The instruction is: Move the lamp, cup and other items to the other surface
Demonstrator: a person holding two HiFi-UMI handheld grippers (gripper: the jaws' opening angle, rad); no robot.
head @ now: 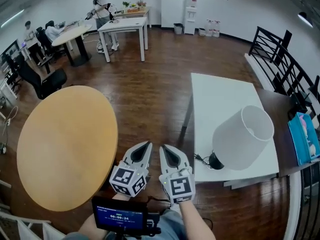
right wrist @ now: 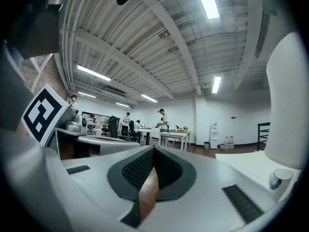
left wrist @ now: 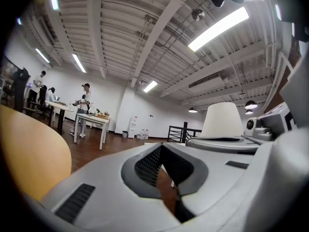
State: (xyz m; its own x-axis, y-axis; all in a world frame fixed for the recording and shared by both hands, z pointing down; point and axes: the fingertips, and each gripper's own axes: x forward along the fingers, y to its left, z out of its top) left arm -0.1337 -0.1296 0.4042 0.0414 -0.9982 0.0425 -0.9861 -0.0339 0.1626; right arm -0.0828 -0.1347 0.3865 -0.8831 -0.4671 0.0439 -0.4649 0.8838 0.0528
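Observation:
A lamp with a white shade (head: 243, 137) and a black base (head: 216, 160) stands at the near end of the white rectangular table (head: 220, 99); its cord trails beside the base. The shade also shows in the left gripper view (left wrist: 222, 120) and fills the right edge of the right gripper view (right wrist: 289, 100). A small white cup (right wrist: 278, 179) sits on that table beside the lamp; the head view hides it. My left gripper (head: 148, 144) (left wrist: 161, 145) and right gripper (head: 163, 147) (right wrist: 153, 149) hang side by side over the floor between the two tables, both shut and holding nothing.
A round wooden table (head: 65, 144) stands at my left. A blue item (head: 302, 136) lies on a dark surface right of the white table, with a black railing (head: 280, 54) behind. Far off are more tables, an office chair (head: 45, 81) and several people.

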